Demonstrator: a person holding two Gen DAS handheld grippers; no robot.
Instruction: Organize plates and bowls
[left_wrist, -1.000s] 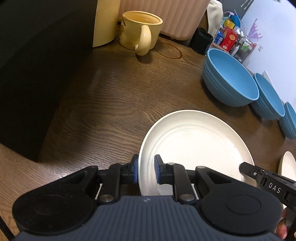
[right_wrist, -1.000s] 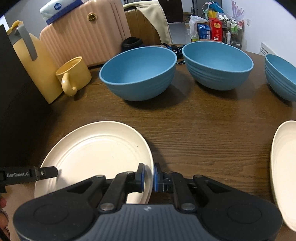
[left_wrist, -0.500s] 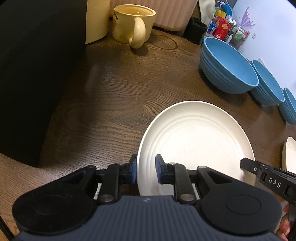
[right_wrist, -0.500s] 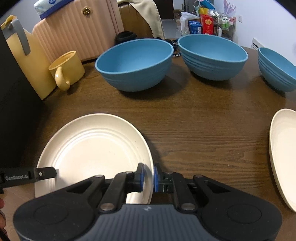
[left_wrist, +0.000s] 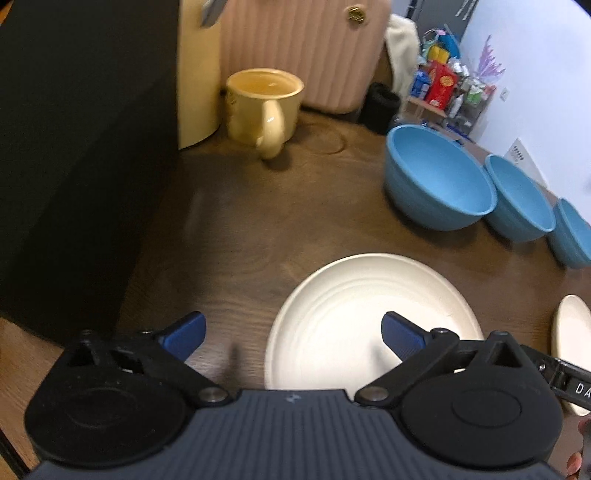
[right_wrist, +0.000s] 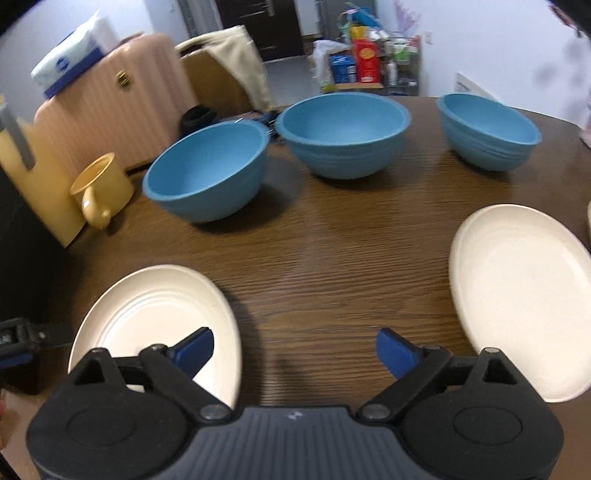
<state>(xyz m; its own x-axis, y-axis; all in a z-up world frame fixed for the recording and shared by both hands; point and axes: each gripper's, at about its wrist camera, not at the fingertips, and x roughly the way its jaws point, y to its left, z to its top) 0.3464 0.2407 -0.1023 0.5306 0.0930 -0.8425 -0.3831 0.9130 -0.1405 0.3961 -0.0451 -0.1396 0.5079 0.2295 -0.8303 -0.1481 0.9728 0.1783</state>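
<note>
A cream plate (left_wrist: 373, 317) lies flat on the brown wooden table (left_wrist: 258, 229); the same plate (right_wrist: 155, 321) shows at the lower left of the right wrist view. My left gripper (left_wrist: 293, 338) hangs above its left rim, jaws opening wide, pads off the plate. My right gripper (right_wrist: 295, 349) hangs above its right rim, jaws also opening, nothing pressed between them. A second cream plate (right_wrist: 517, 291) lies to the right. Three blue bowls stand in a row behind: left bowl (right_wrist: 207, 173), middle bowl (right_wrist: 343, 133), right bowl (right_wrist: 487, 129).
A yellow mug (left_wrist: 264, 107) stands at the back left beside a pink ribbed case (left_wrist: 303, 51) and a yellow jug (left_wrist: 195, 70). A black box (left_wrist: 74, 147) blocks the left side. Behind the table stands a cluttered shelf (right_wrist: 365, 62).
Both grippers, shut on opposite rims of the cream plate before, have let go and opened wide. The plate now lies on the table and both grippers have lifted off it slightly.
</note>
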